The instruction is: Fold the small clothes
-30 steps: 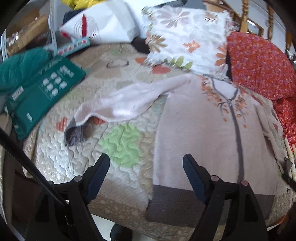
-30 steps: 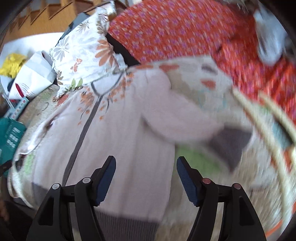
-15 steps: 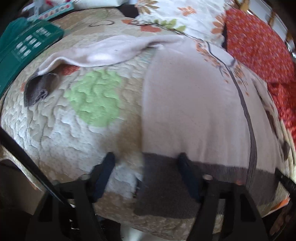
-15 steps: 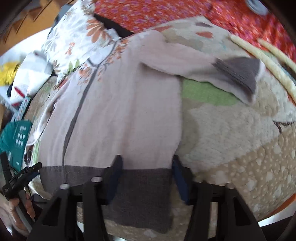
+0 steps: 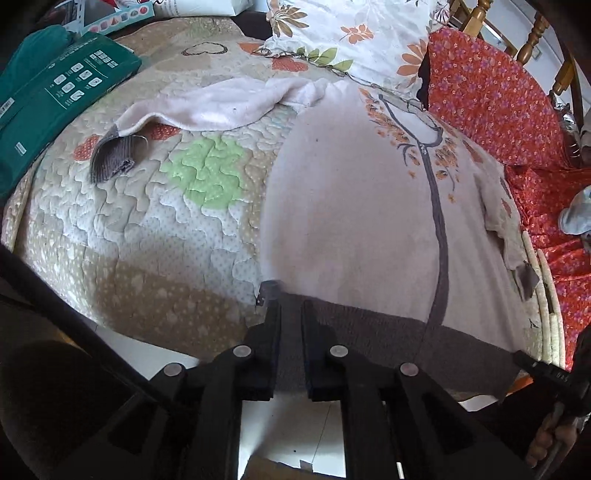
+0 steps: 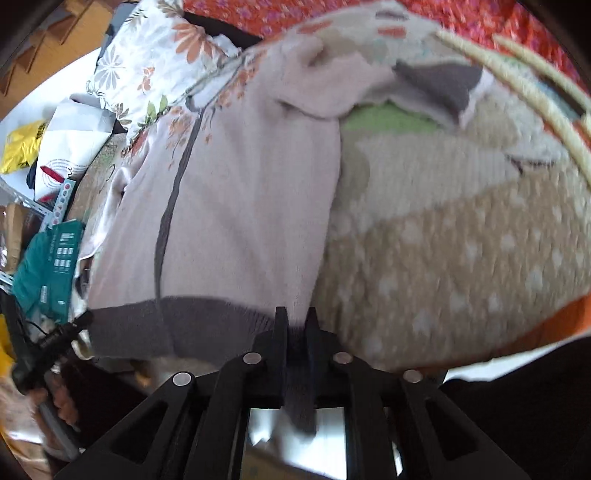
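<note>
A small pale pink cardigan point(image 5: 351, 206) with a grey zip line, orange leaf print and a grey hem band lies flat on a quilted bed cover point(image 5: 155, 229). Its left sleeve point(image 5: 207, 107) stretches out with a grey cuff point(image 5: 110, 158). My left gripper point(image 5: 290, 306) is shut on the hem's left corner. In the right wrist view the cardigan point(image 6: 229, 206) lies with its right sleeve point(image 6: 343, 88) spread out, and my right gripper point(image 6: 295, 321) is shut on the hem's right corner, grey fabric hanging between the jaws.
A floral pillow point(image 5: 354, 33) and red flowered fabric point(image 5: 491, 96) lie beyond the collar. A green box point(image 5: 55, 92) sits at the bed's left side. The bed's front edge is under both grippers, with floor below point(image 5: 147, 354).
Both grippers moved down to the hem and closed on its two corners; a second ago they were open above the cardigan. The hem is now slightly lifted in the right gripper.
</note>
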Demonstrator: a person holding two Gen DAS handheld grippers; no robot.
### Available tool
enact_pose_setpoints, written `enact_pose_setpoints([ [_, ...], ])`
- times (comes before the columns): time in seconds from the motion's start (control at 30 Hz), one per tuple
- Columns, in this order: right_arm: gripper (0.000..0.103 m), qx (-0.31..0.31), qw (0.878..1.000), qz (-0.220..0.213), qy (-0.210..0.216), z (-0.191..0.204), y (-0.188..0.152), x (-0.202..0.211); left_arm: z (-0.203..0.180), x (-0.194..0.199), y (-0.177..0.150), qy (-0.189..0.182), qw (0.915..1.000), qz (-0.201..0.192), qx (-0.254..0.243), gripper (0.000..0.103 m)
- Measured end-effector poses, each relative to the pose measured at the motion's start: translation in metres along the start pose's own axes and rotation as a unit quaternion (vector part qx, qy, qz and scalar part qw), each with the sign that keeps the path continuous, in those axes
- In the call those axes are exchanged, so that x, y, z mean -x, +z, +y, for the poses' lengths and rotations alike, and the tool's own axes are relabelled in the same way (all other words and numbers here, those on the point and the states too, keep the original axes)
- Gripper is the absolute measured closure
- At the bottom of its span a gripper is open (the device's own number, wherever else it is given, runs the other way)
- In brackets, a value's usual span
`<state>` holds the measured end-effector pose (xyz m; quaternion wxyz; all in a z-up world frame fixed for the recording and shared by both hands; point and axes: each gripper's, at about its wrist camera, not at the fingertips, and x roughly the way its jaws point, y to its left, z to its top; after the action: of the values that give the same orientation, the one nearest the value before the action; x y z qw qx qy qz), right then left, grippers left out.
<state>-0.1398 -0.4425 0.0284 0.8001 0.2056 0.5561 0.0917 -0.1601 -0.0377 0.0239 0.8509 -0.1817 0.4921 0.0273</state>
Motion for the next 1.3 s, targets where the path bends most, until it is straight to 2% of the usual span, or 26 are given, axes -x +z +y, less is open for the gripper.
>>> enact_pose_setpoints([
  [0.07, 0.086, -0.010, 0.999, -0.021, 0.035, 0.000, 0.017, 0.029, -0.001, 0.013, -0.003, 0.001, 0.9998, -0.021, -0.001, 0.077],
  [0.1, 0.078, -0.009, 0.998, -0.034, 0.042, 0.000, 0.026, 0.043, -0.002, 0.017, -0.001, 0.003, 0.9995, -0.031, -0.002, 0.068],
  [0.13, 0.072, -0.006, 0.998, -0.049, 0.042, 0.000, 0.037, 0.057, -0.003, 0.023, -0.001, 0.003, 0.9991, -0.041, -0.003, 0.064],
  [0.2, 0.043, 0.019, 0.996, -0.082, 0.010, 0.003, 0.067, 0.086, -0.007, 0.029, 0.003, 0.000, 0.9985, -0.055, -0.006, 0.063],
  [0.23, 0.040, 0.034, 0.995, -0.095, -0.013, 0.004, 0.080, 0.092, -0.009, 0.030, 0.007, -0.005, 0.9984, -0.057, -0.007, 0.063],
  [0.27, 0.039, 0.055, 0.991, -0.109, -0.052, 0.003, 0.098, 0.095, -0.011, 0.030, 0.010, -0.009, 0.9983, -0.058, -0.007, 0.062],
  [0.33, 0.039, 0.082, 0.985, -0.109, -0.103, 0.001, 0.120, 0.083, -0.016, 0.027, 0.017, -0.010, 0.9982, -0.058, -0.008, 0.062],
  [0.43, 0.039, 0.134, 0.973, -0.077, -0.170, -0.002, 0.142, 0.040, -0.025, 0.019, 0.022, -0.001, 0.9984, -0.056, -0.011, 0.062],
  [0.5, 0.040, 0.172, 0.958, -0.042, -0.224, -0.009, 0.144, 0.009, -0.032, 0.014, 0.025, 0.003, 0.9985, -0.051, -0.019, 0.062],
  [0.57, 0.040, 0.209, 0.936, -0.035, -0.281, -0.013, 0.142, -0.014, -0.037, 0.010, 0.027, 0.009, 0.9985, -0.048, -0.026, 0.062],
  [0.63, 0.052, 0.219, 0.922, -0.049, -0.315, -0.026, 0.146, -0.024, -0.042, 0.007, 0.030, 0.011, 0.9984, -0.049, -0.026, 0.061],
  [0.67, 0.083, 0.207, 0.925, -0.052, -0.315, -0.034, 0.149, -0.024, -0.045, 0.006, 0.033, 0.011, 0.9984, -0.049, -0.025, 0.061],
  [0.7, 0.097, 0.182, 0.933, -0.057, -0.306, -0.045, 0.153, -0.018, -0.047, 0.005, 0.034, 0.010, 0.9984, -0.049, -0.024, 0.061],
  [0.73, 0.097, 0.144, 0.943, -0.082, -0.290, -0.059, 0.158, -0.002, -0.049, 0.005, 0.037, 0.007, 0.9984, -0.050, -0.023, 0.061],
  [0.77, 0.098, 0.116, 0.946, -0.107, -0.283, -0.068, 0.164, 0.014, -0.050, 0.004, 0.040, 0.002, 0.9984, -0.052, -0.021, 0.061],
  [0.83, 0.098, 0.066, 0.946, -0.158, -0.276, -0.086, 0.168, 0.052, -0.050, 0.003, 0.047, -0.005, 0.9983, -0.056, -0.014, 0.061],
  [0.97, 0.098, -0.037, 0.919, -0.262, -0.293, -0.129, 0.165, 0.140, -0.032, 0.001, 0.064, -0.004, 0.9963, -0.082, 0.026, 0.055],
  [1.07, 0.098, -0.104, 0.895, -0.313, -0.299, -0.153, 0.165, 0.188, -0.015, -0.004, 0.077, 0.007, 0.9940, -0.098, 0.049, 0.052],
  [1.1, 0.098, -0.119, 0.891, -0.325, -0.294, -0.158, 0.165, 0.197, -0.011, -0.006, 0.082, 0.013, 0.9933, -0.101, 0.054, 0.052],
  [1.2, 0.098, -0.151, 0.887, -0.350, -0.261, -0.160, 0.168, 0.213, -0.003, -0.013, 0.097, 0.023, 0.9915, -0.114, 0.058, 0.051],
  [1.3, 0.098, -0.141, 0.895, -0.355, -0.231, -0.137, 0.178, 0.207, -0.003, -0.020, 0.116, 0.030, 0.9902, -0.125, 0.054, 0.049],
])
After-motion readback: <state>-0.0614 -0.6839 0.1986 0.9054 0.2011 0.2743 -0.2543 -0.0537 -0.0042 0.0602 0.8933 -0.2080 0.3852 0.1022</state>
